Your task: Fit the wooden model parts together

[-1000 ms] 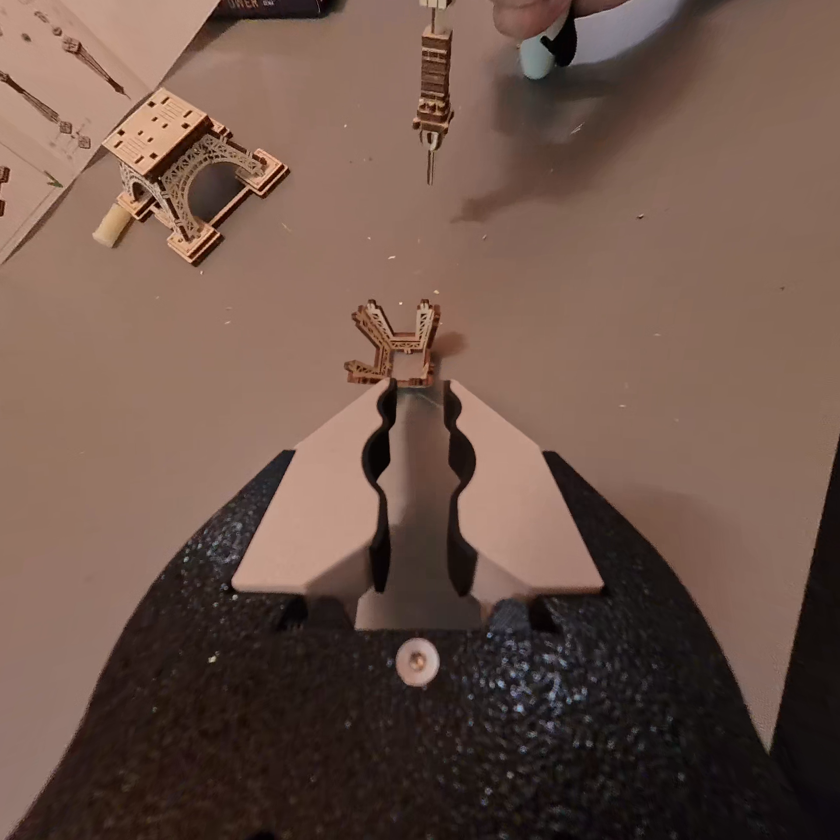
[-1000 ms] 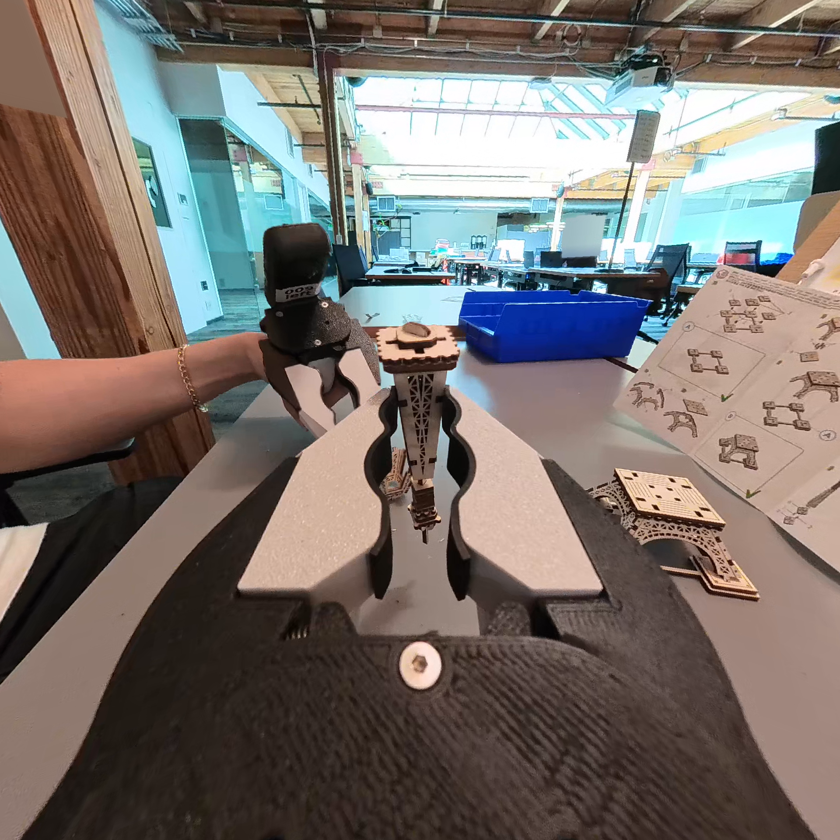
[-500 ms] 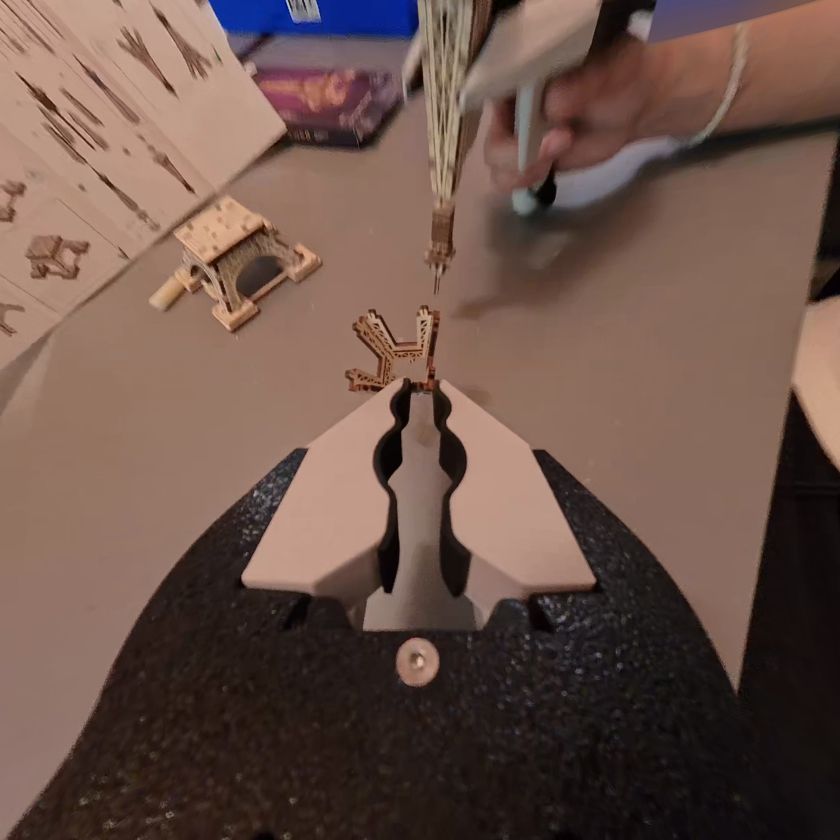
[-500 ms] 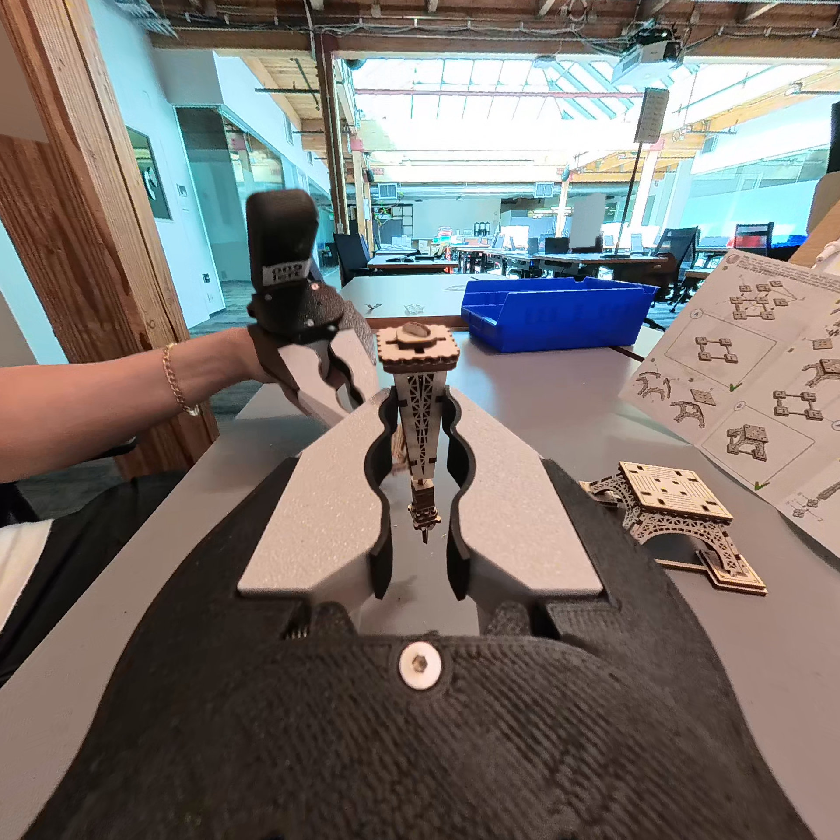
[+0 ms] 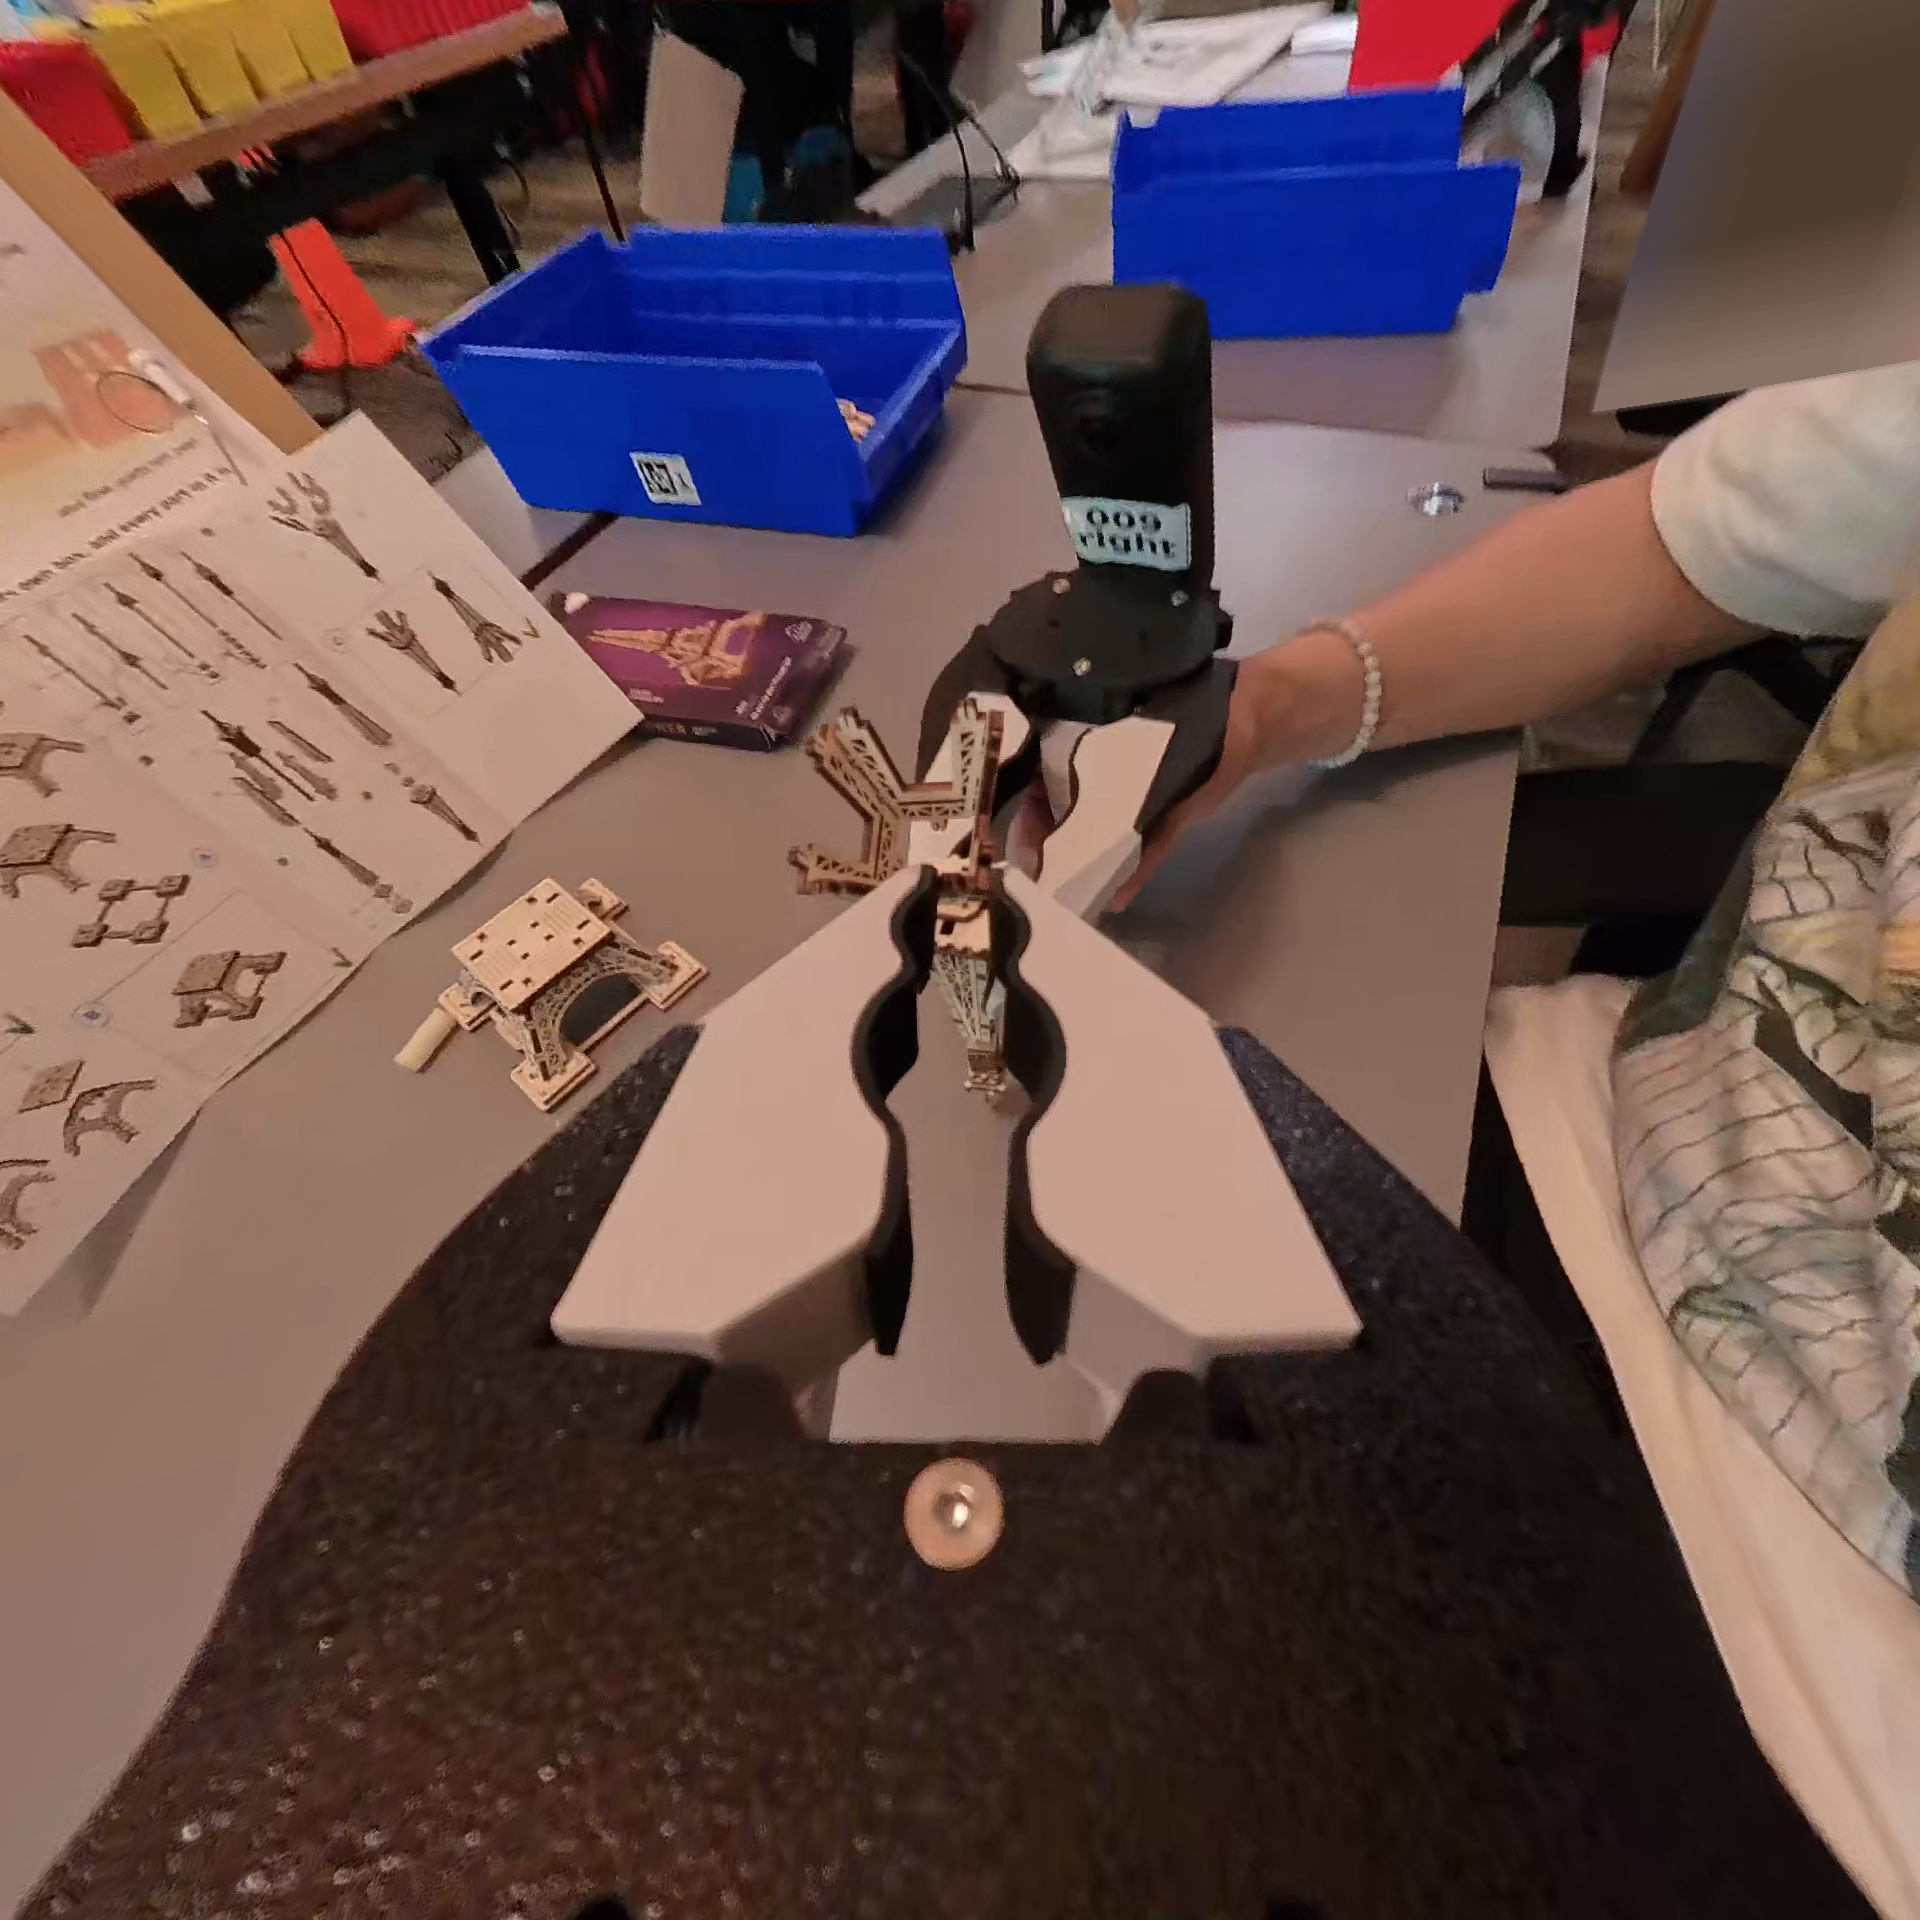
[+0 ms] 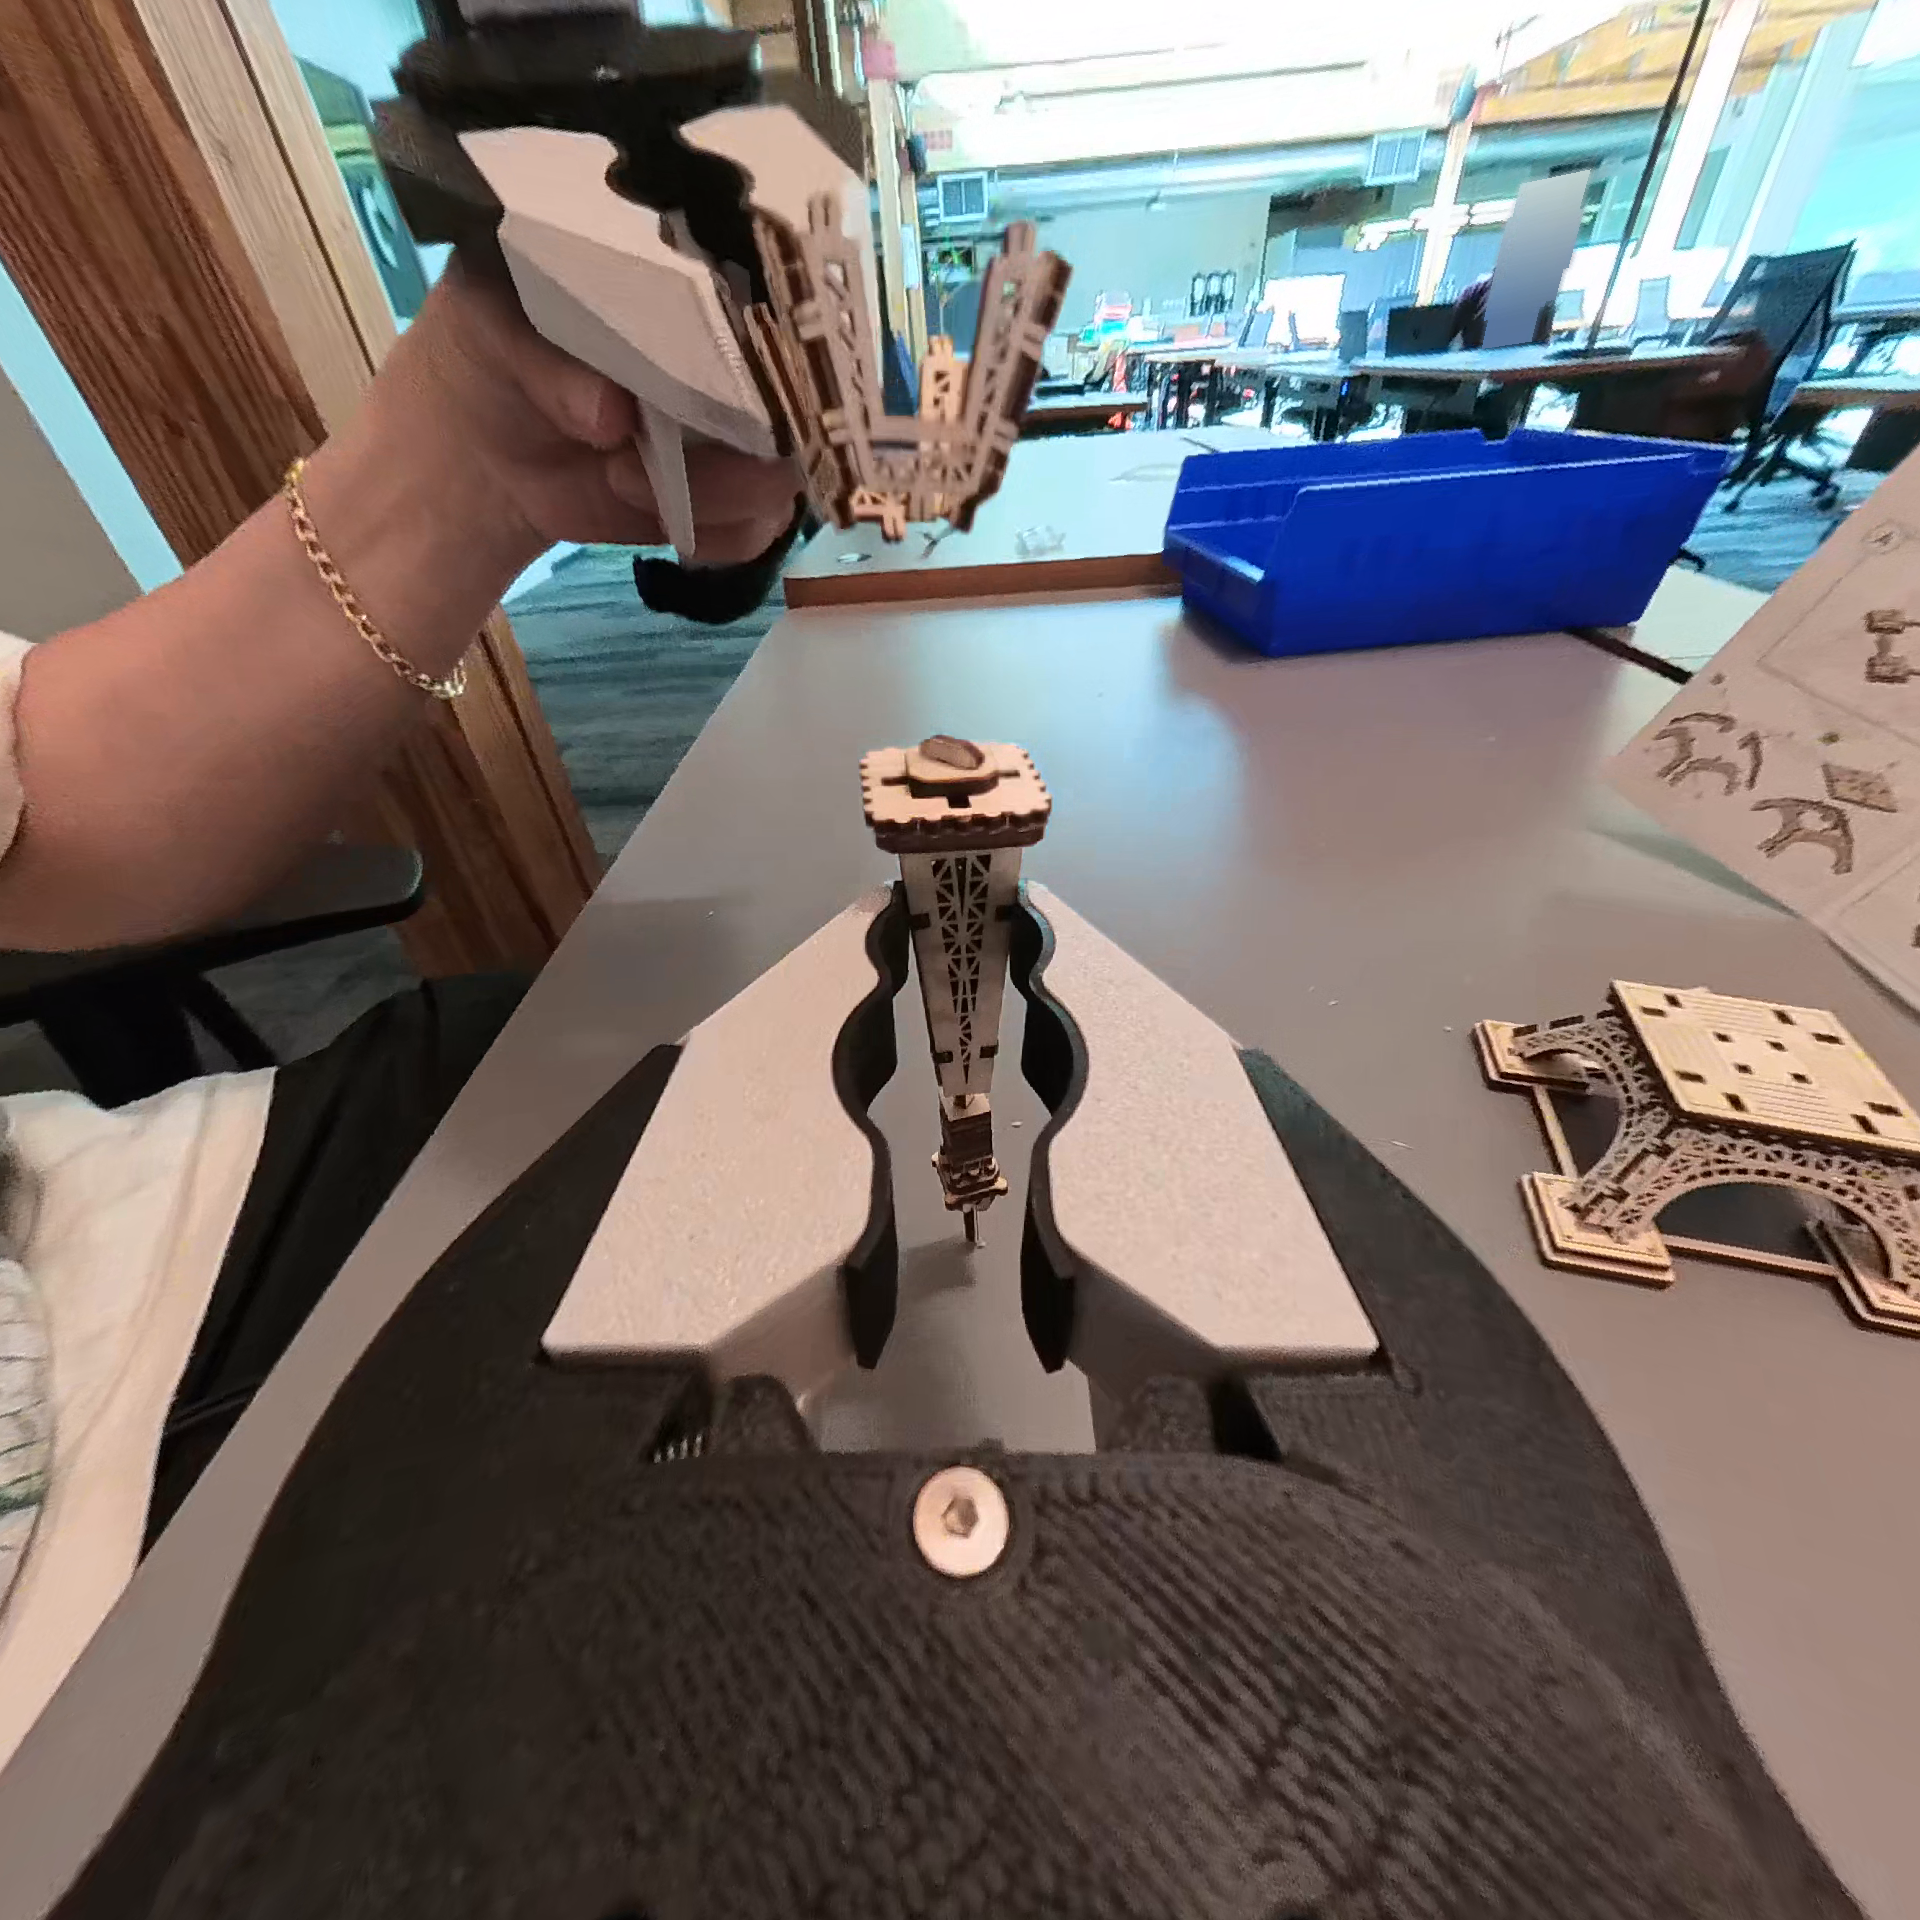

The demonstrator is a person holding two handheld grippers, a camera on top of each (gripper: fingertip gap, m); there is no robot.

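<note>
My left gripper (image 5: pixel 958 888) is shut on one leg of a small four-legged wooden tower section (image 5: pixel 883 800) and holds it in the air. In the right wrist view this section (image 6: pixel 914 416) hangs from the left gripper (image 6: pixel 769 343) at the upper left, legs pointing up. My right gripper (image 6: pixel 956 904) is shut on a slim wooden spire (image 6: pixel 956 966), square platform end up and thin tip down. The spire (image 5: pixel 971 987) shows through the gap between my left fingers, just below the legged section. The right gripper (image 5: pixel 1049 831) is beyond it.
A wooden arched tower base (image 5: pixel 566 966) stands on the grey table (image 5: pixel 1299 935); it also shows in the right wrist view (image 6: pixel 1725 1132). An instruction sheet (image 5: pixel 208 790) lies on the left. A purple box (image 5: pixel 707 665) and a blue bin (image 5: pixel 707 384) sit farther back. Left tips to right tips: about 7 centimeters. My right tips are roughly 15 centimeters from the wooden arched tower base (image 5: pixel 566 966). Look for it in the right wrist view (image 6: pixel 1660 1061) too.
My left gripper closed on the legged section, lifted it off the table and raised it above the spire. The right gripper kept hold of the spire.
</note>
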